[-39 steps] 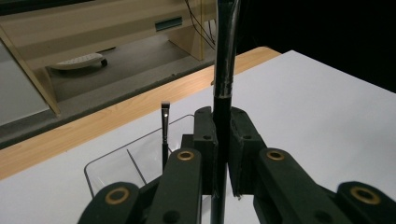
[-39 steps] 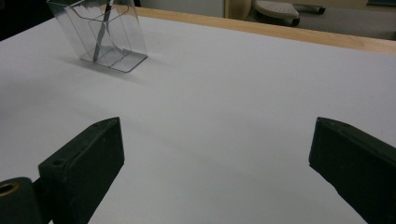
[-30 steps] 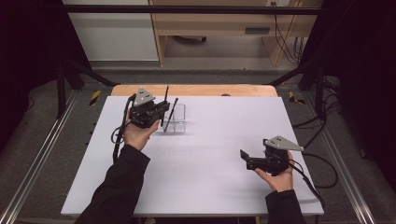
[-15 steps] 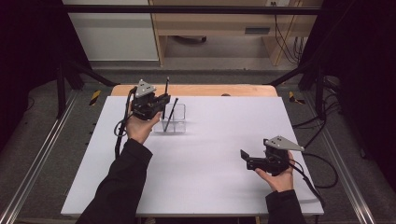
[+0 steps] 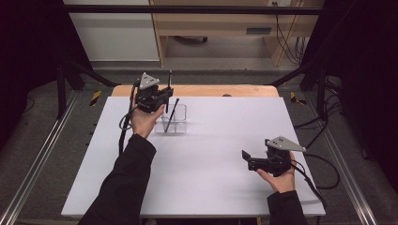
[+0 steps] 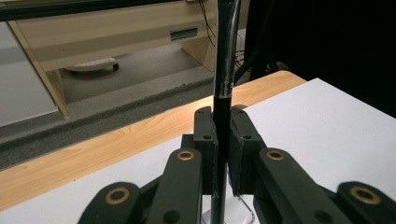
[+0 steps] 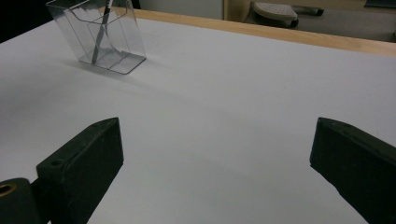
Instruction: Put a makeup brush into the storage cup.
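— Where did things stand with the pen?

— The left tongs point(image 6: 223, 140) were clenched on a black pen point(image 6: 224, 70), held upright above the clear holder point(image 5: 174, 118) at the far side of the white worktop point(image 5: 211, 154). A second pen point(image 5: 171, 114) leaned at a slant inside that holder. In the left gripper view the pen's lower end dipped below the jaws, with a bit of the holder's clear rim beneath it.

— And the other hand?

— The right tongs point(image 7: 210, 163) were released, jaws wide apart, resting low over bare worktop well apart from the holder and gripping nothing.

— So what could have gone wrong?

— I judged the main risk to be the holder tipping. It looked light and nothing steadied it, so a pen brought down against a wall or divider could have pushed it over or slid it along.

— Anything else?

— The leaning pen crossed the opening, so the held one might have struck it and skewed in the grip. Let go too high, it could have bounced out and rolled toward the wooden edge point(image 5: 202, 90).
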`<move>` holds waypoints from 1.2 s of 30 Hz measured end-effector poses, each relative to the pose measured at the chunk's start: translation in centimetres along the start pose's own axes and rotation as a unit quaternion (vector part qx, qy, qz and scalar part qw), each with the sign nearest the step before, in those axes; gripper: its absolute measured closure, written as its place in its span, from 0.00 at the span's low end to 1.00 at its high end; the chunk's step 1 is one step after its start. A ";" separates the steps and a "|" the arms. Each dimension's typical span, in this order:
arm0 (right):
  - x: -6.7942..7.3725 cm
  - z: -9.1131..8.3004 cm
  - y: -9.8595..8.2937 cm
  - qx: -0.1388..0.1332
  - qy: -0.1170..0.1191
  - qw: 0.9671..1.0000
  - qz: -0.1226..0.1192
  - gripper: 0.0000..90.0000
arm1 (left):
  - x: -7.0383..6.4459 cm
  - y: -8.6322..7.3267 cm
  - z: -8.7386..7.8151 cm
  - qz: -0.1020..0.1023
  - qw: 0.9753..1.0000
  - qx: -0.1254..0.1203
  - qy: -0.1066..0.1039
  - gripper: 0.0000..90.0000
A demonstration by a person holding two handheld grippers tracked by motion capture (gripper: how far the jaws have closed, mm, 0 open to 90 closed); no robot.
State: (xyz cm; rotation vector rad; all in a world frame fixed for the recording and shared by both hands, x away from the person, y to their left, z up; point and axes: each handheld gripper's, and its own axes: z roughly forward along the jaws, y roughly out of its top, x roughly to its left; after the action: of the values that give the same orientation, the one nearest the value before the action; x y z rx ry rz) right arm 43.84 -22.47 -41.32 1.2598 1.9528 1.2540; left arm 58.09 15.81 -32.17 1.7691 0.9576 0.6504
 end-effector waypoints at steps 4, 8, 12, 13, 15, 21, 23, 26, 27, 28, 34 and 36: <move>0.0 0.0 0.0 -0.001 0.000 1.000 0.001 0.03 | 0.3 0.0 0.7 -0.003 1.000 0.003 0.004 0.92; 0.0 0.0 0.0 0.000 0.000 1.000 0.000 0.03 | 0.6 -0.1 1.4 -0.004 1.000 0.008 0.005 0.92; 0.0 0.1 0.0 0.002 0.001 1.000 -0.001 0.03 | 0.9 -0.4 2.0 -0.005 1.000 0.010 0.006 0.92; 0.0 0.1 0.0 0.001 0.001 1.000 -0.001 0.03 | 1.0 -0.5 2.1 -0.003 1.000 0.012 0.007 0.92; 0.0 0.1 0.0 0.000 0.001 1.000 -0.001 0.03 | 1.1 -0.6 2.4 -0.007 1.000 0.013 0.008 0.92; 0.0 0.1 0.0 0.000 0.002 1.000 -0.002 0.03 | 1.2 -1.0 3.1 -0.004 1.000 0.019 0.013 0.92; 0.0 0.1 0.0 -0.001 0.001 1.000 -0.001 0.03 | 1.2 -1.2 3.3 -0.008 1.000 0.021 0.012 0.92; 0.0 0.1 0.0 -0.002 0.002 1.000 -0.001 0.03 | 1.2 -1.4 3.5 -0.008 1.000 0.021 0.011 0.92; 0.0 0.1 0.0 -0.001 0.001 1.000 -0.001 0.03 | 1.3 -1.5 3.5 -0.006 1.000 0.022 0.012 0.92; 0.0 0.1 0.0 -0.001 0.001 1.000 -0.002 0.03 | 1.3 -1.6 3.6 -0.007 1.000 0.024 0.013 0.92; 0.0 0.1 0.0 -0.001 0.001 1.000 -0.002 0.03 | 1.6 -2.3 3.9 -0.013 0.999 0.027 0.015 0.92; 0.0 0.1 0.0 0.000 0.001 1.000 -0.003 0.03 | 1.7 -2.6 4.0 -0.013 0.999 0.031 0.015 0.92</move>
State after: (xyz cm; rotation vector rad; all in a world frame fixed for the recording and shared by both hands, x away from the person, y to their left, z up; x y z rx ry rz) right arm 43.93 -22.40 -41.40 1.2521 1.9560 1.2545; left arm 61.35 15.73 -36.03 1.8030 1.0304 0.6390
